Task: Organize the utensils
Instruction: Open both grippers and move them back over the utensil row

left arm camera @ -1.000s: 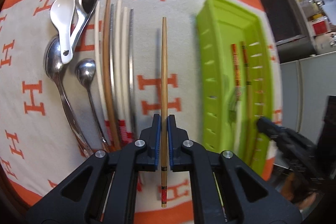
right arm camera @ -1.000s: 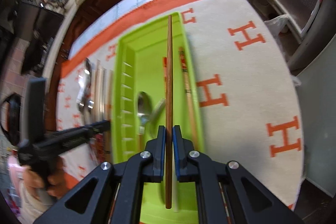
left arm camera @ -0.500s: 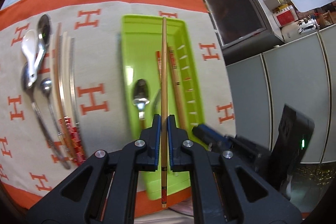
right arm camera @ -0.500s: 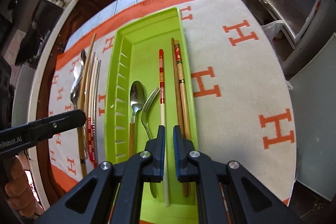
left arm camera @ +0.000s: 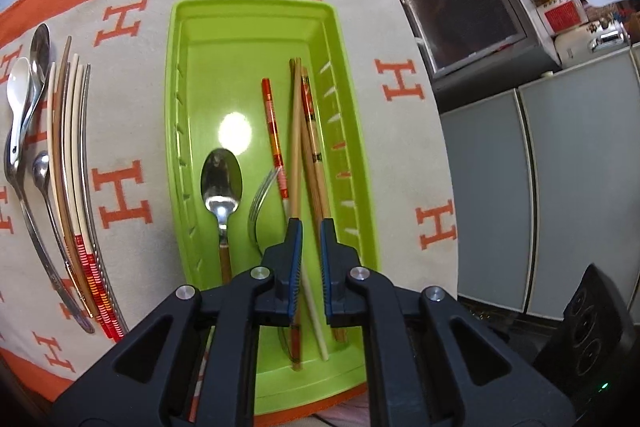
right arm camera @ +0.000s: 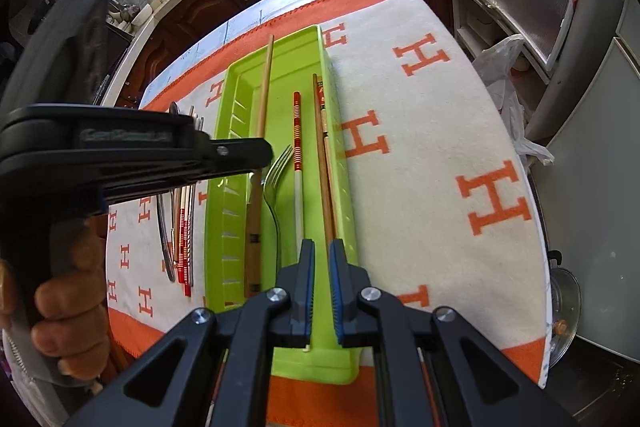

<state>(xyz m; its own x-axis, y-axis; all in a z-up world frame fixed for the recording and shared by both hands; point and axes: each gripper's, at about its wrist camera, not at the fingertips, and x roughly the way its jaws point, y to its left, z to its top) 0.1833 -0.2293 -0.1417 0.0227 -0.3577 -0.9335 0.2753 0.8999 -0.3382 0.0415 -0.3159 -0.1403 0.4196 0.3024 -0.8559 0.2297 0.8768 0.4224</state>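
Bamboo chopstick over the green tray, left claw letting go

The tray [left arm camera: 256, 3] on the orange-lettered cloth [left arm camera: 400, 155] holds a spoon [left arm camera: 221, 179], fork [left arm camera: 260, 195] and other chopsticks; more utensils [left arm camera: 64, 167] lie left of it. The left gripper [left arm camera: 308, 223] is opening, with the bamboo chopstick [left arm camera: 295, 147] loose against one pad. The right gripper [right arm camera: 321, 243] is nearly closed and empty. Grey cabinets [left arm camera: 540, 187] stand beyond.

Both grippers are showing black plastic frames with triangular cutouts, round silver screws at the pivots, and blue ribbed pads lining the fingers: left gripper [left arm camera: 307, 227], right gripper [right arm camera: 321, 247]. The left hand [right arm camera: 60, 311] is wearing a grey sleeve [right arm camera: 18, 363] edged with a zipper.
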